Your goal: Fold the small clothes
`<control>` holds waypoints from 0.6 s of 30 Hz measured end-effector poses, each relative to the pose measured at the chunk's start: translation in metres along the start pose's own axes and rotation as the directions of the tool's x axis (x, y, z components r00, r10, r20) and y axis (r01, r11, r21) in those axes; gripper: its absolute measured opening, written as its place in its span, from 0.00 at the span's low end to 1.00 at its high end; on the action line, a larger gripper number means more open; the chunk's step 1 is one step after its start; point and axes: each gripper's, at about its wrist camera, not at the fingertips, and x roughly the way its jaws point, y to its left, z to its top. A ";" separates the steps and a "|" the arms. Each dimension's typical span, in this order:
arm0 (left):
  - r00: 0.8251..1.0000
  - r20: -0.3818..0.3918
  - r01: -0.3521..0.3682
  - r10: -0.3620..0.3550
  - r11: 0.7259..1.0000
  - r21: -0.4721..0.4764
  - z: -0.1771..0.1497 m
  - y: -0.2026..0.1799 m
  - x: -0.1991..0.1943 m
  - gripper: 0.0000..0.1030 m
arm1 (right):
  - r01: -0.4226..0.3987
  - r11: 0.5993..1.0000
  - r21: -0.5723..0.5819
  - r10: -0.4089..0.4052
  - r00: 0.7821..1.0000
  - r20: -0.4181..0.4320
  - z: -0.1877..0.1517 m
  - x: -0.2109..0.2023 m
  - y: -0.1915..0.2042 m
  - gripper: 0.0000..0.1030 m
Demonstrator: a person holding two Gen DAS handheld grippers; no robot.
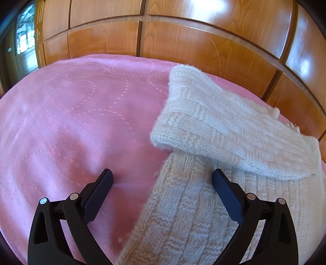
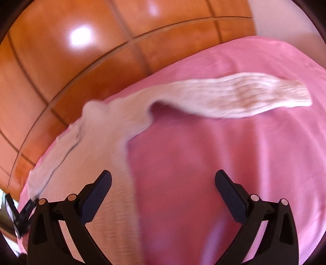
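A small cream knitted sweater [image 1: 183, 214] lies on a pink bedspread [image 1: 71, 122]. In the left wrist view one sleeve [image 1: 224, 130] is folded across the body. My left gripper [image 1: 162, 178] hovers open over the sweater's left edge, nothing between its fingers. In the blurred right wrist view the sweater body [image 2: 97, 159] lies at left, and its other sleeve [image 2: 244, 95] stretches out flat to the right. My right gripper [image 2: 163, 179] is open above the sweater's right edge and the bare spread, holding nothing. The left gripper's black frame [image 2: 22, 216] shows at that view's lower left.
A glossy wooden panelled headboard [image 1: 183, 40] rises just behind the bed, close to the sweater's far edge. A window [image 1: 24, 36] shows at the far left. A pale wall [image 2: 285, 18] stands at the upper right of the right wrist view.
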 end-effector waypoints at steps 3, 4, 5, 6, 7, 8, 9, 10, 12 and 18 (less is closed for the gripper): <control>0.999 0.040 -0.017 0.018 1.000 -0.016 -0.002 0.003 -0.013 0.94 | 0.017 0.996 0.091 -0.018 1.000 0.011 0.011 -0.001 -0.030 0.95; 0.999 0.049 -0.013 0.013 1.000 -0.016 -0.003 0.004 -0.018 0.94 | 0.014 0.992 0.128 -0.016 1.000 0.015 0.014 -0.002 -0.040 0.92; 0.999 0.053 -0.001 0.001 1.000 -0.009 -0.005 0.004 -0.023 0.94 | 0.008 0.982 0.186 -0.012 1.000 0.024 0.019 -0.002 -0.056 0.89; 0.999 0.047 0.020 -0.020 1.000 0.014 -0.009 0.002 -0.030 0.94 | 0.005 0.976 0.217 -0.011 0.999 0.030 0.023 -0.003 -0.066 0.87; 0.999 0.041 0.032 -0.033 0.999 0.033 -0.013 0.000 -0.034 0.94 | 0.003 0.967 0.255 -0.013 0.999 0.037 0.027 -0.004 -0.077 0.84; 0.999 0.035 0.039 -0.042 0.997 0.059 -0.018 -0.002 -0.039 0.94 | -0.001 0.957 0.288 -0.013 0.999 0.045 0.031 -0.004 -0.088 0.82; 0.998 0.036 0.042 -0.046 0.995 0.091 -0.025 -0.006 -0.046 0.94 | -0.009 0.945 0.326 -0.011 0.998 0.058 0.037 -0.004 -0.100 0.82; 0.998 0.039 0.045 -0.050 0.992 0.115 -0.030 -0.009 -0.050 0.94 | -0.013 0.937 0.350 -0.012 0.998 0.068 0.040 -0.004 -0.107 0.82; 0.997 0.042 0.052 -0.059 0.985 0.166 -0.041 -0.015 -0.057 0.94 | -0.018 0.913 0.407 -0.022 0.996 0.092 0.049 -0.003 -0.124 0.81; 0.995 -0.059 0.086 -0.077 0.983 0.161 -0.042 -0.015 -0.035 0.94 | -0.018 0.844 0.536 -0.063 0.989 0.133 0.076 0.007 -0.155 0.68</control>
